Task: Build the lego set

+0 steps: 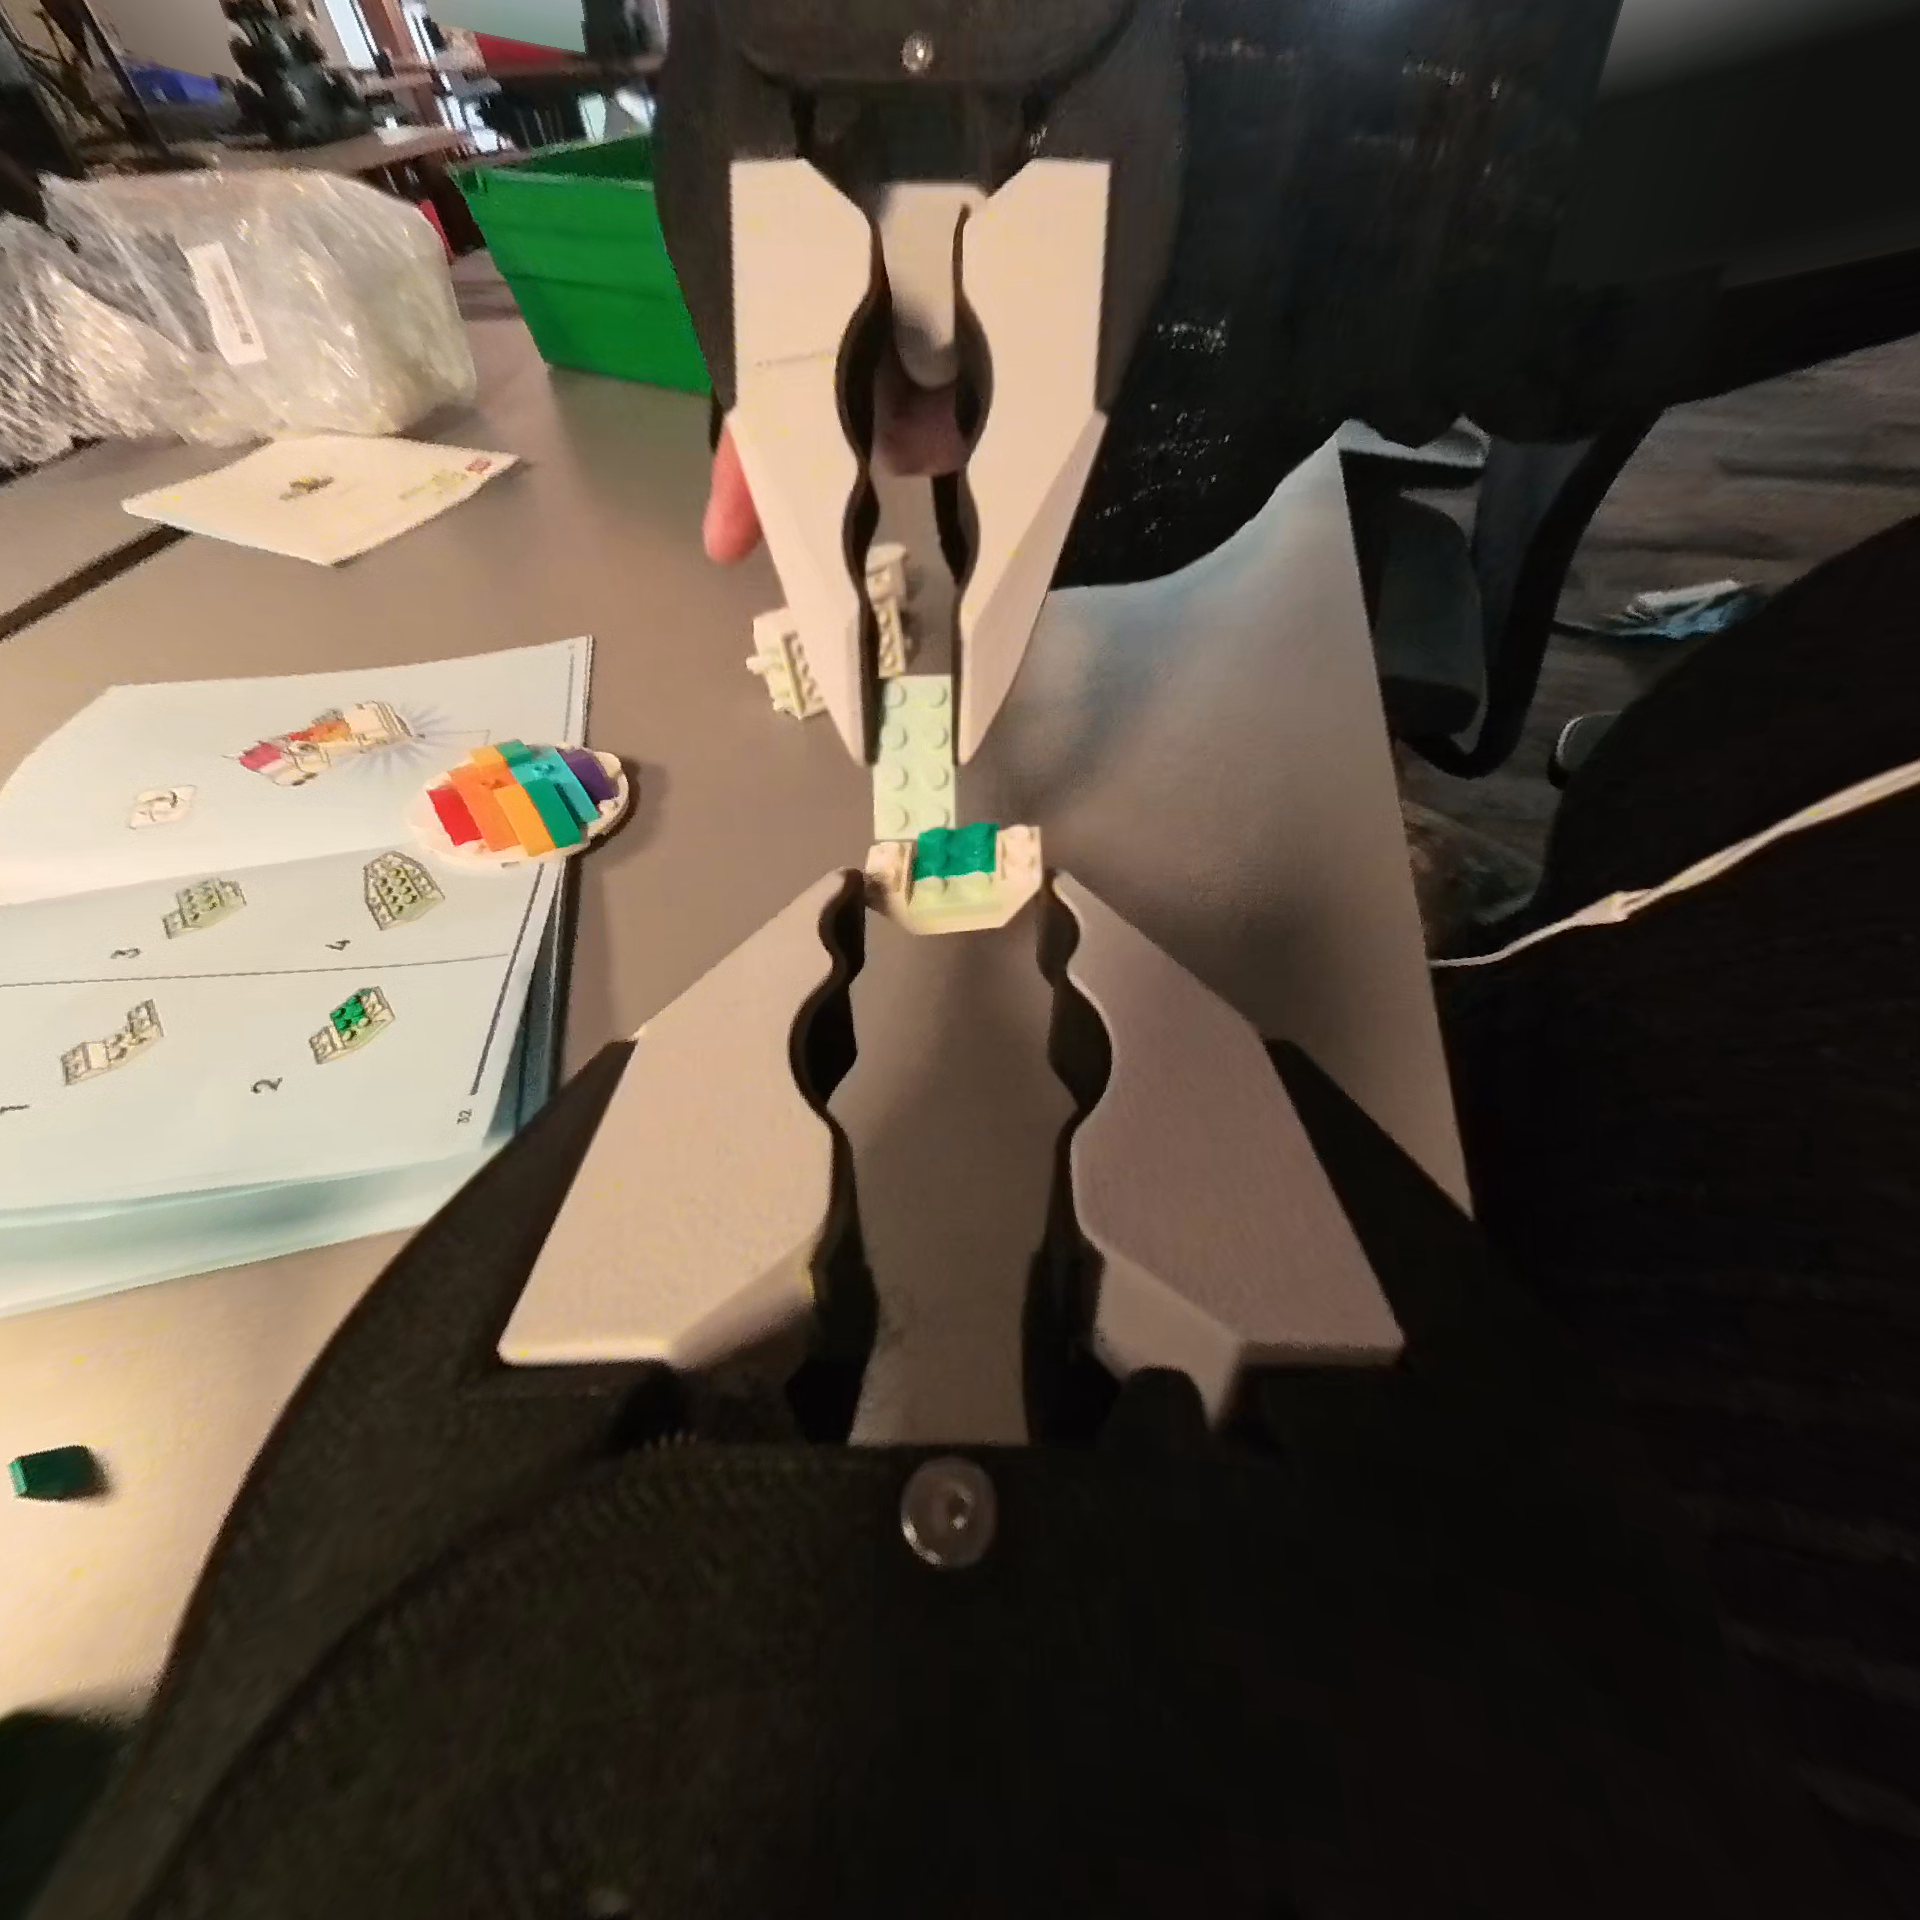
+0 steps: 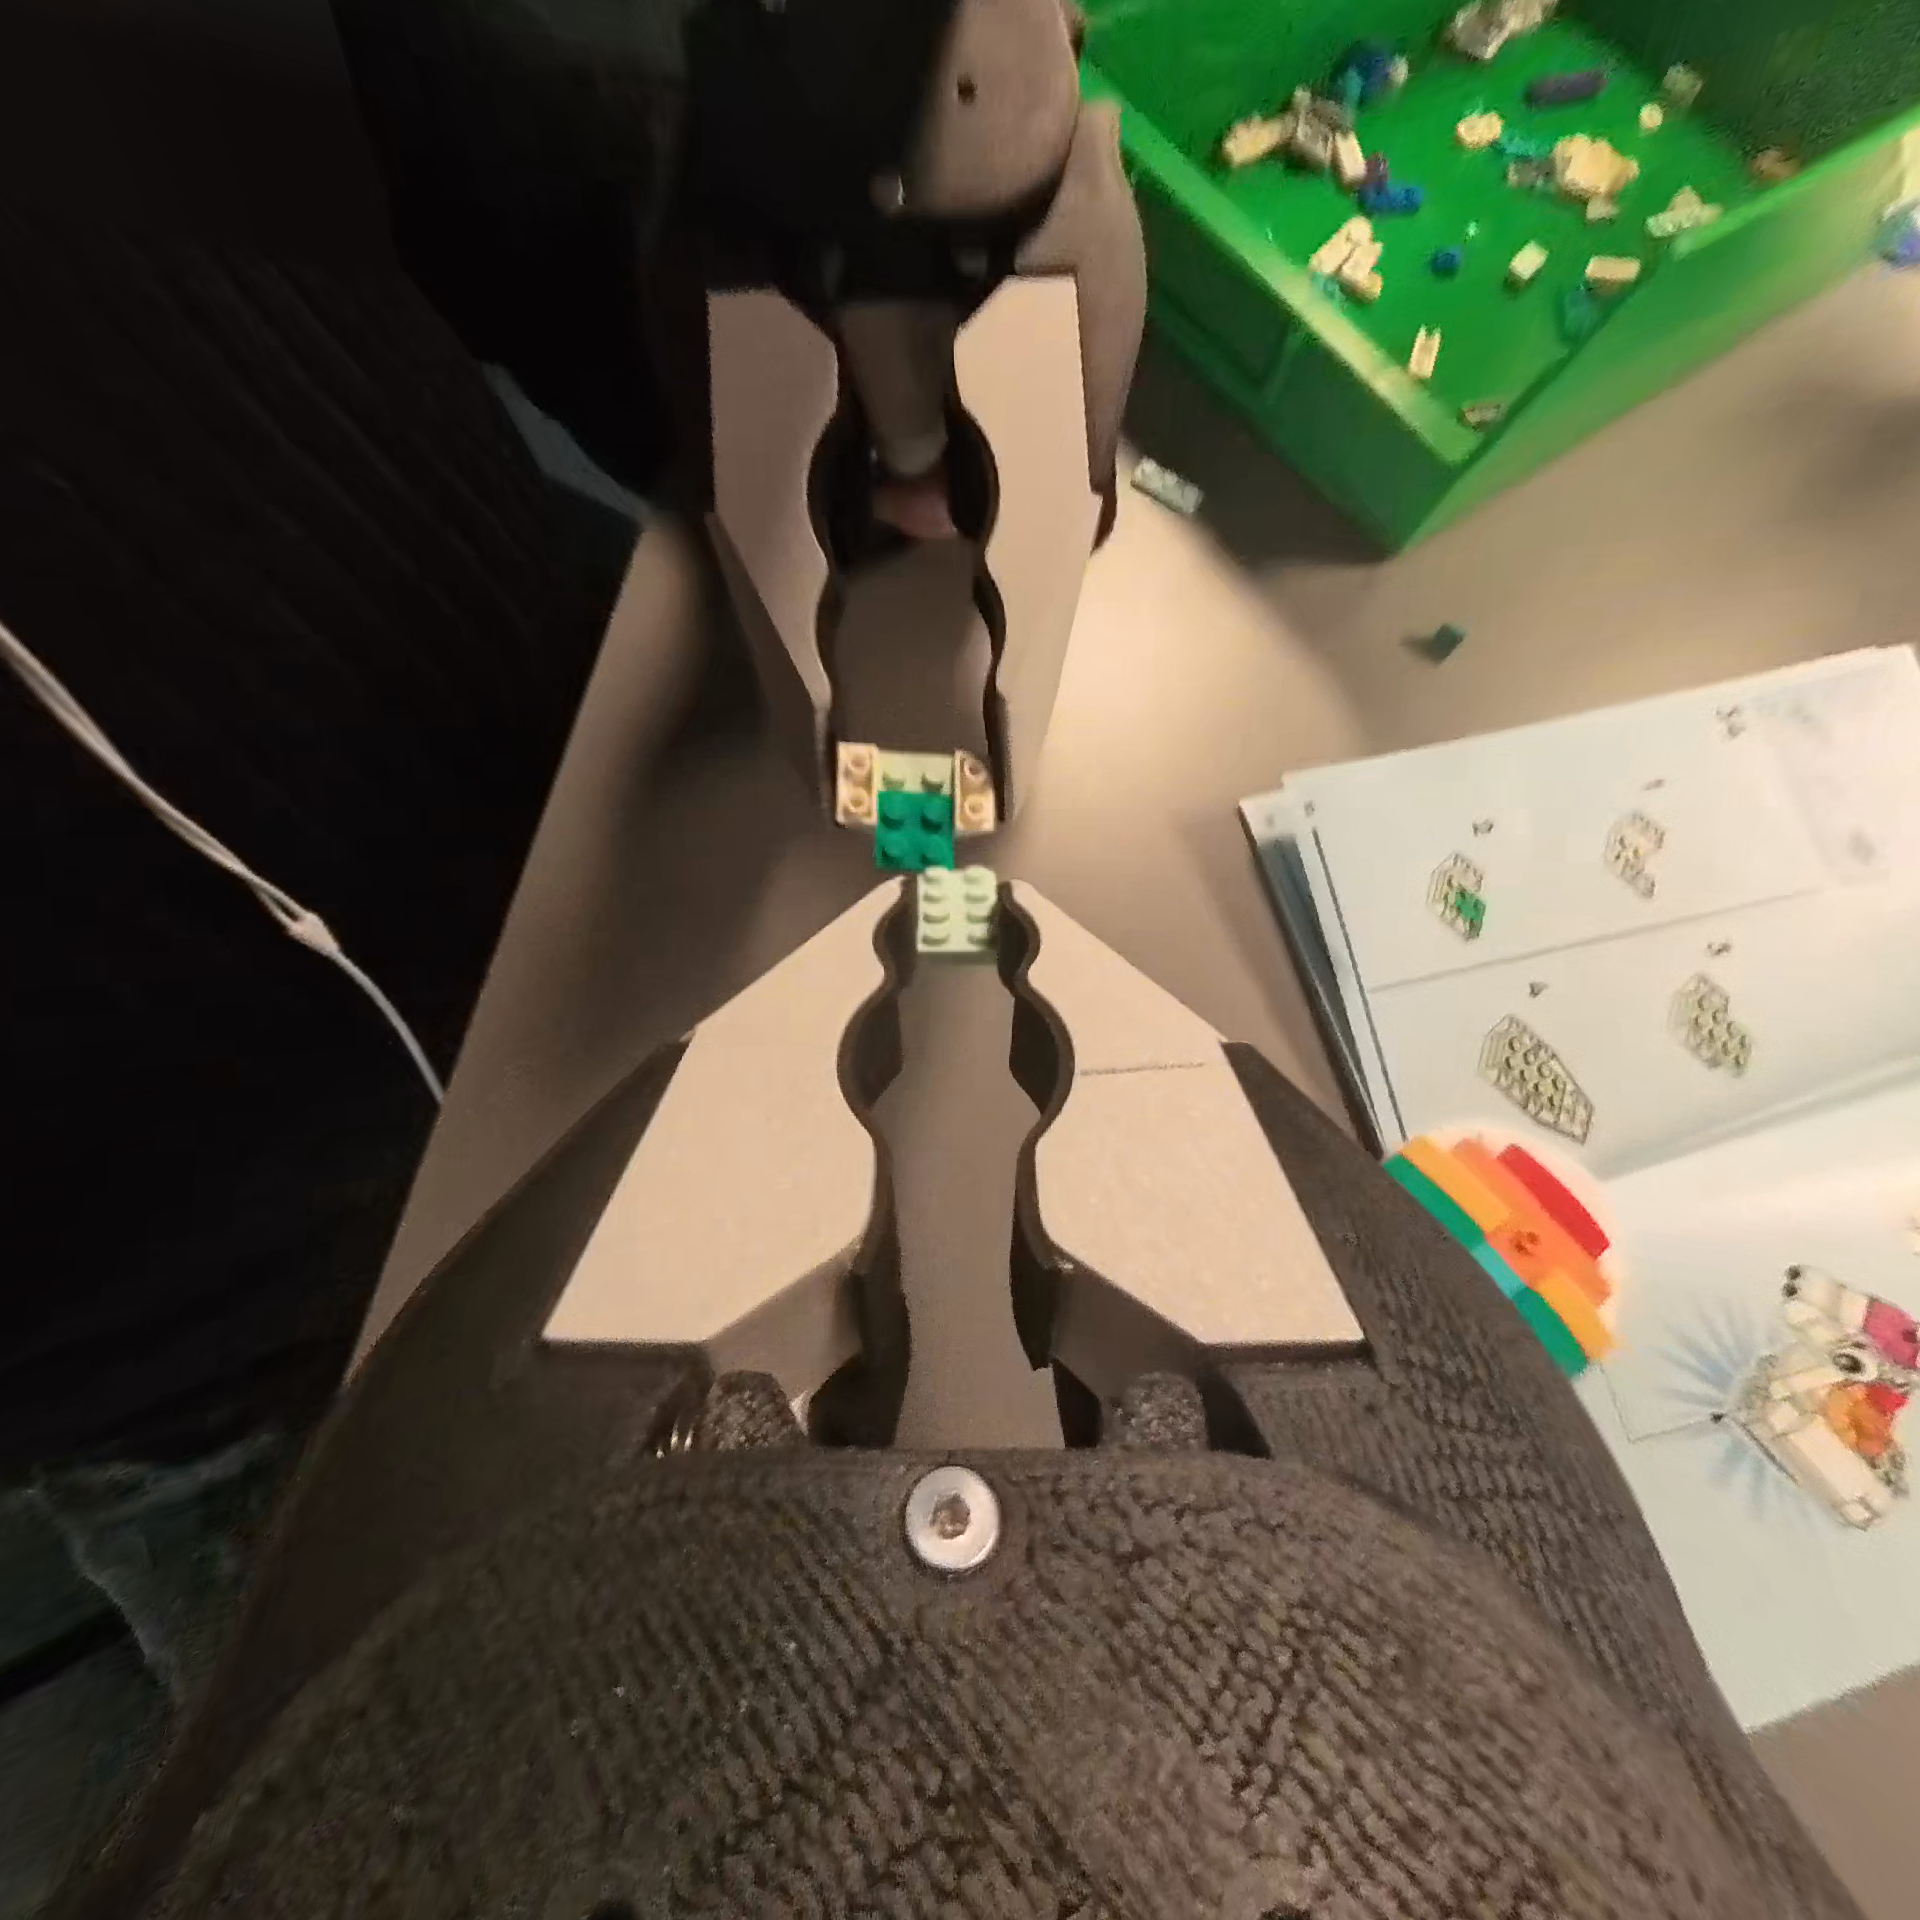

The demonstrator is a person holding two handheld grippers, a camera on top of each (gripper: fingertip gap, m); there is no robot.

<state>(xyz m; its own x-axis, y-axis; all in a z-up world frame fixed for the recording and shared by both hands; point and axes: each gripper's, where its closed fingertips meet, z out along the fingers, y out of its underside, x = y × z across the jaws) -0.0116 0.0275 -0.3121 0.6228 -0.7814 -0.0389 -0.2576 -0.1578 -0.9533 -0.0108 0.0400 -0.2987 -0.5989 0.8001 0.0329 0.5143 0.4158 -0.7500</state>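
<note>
My left gripper (image 1: pixel 951 888) is shut on a small white wedge assembly (image 1: pixel 951 904) with a dark green brick (image 1: pixel 954 847) on top. It also shows in the right wrist view (image 2: pixel 920 800), coming in from the top. My right gripper (image 2: pixel 958 894) is shut on a light green plate (image 2: pixel 956 920), studs up. In the left wrist view the right gripper (image 1: pixel 914 753) points at mine from above, and the plate (image 1: pixel 914 769) reaches the green brick's edge. Both are held above the grey table, tip to tip. I cannot tell whether the plate touches the brick (image 2: pixel 912 831).
An open instruction booklet (image 1: pixel 260 935) (image 2: pixel 1662 1039) lies on the table with a round rainbow assembly (image 1: pixel 525 795) (image 2: pixel 1507 1247) on it. A green bin (image 2: pixel 1455 260) holds several loose bricks. White pieces (image 1: pixel 790 665) and a loose dark green brick (image 1: pixel 52 1473) lie on the table. The table edge runs beside a person in dark clothes. Left and right tips are no more than a few centimetres apart.
</note>
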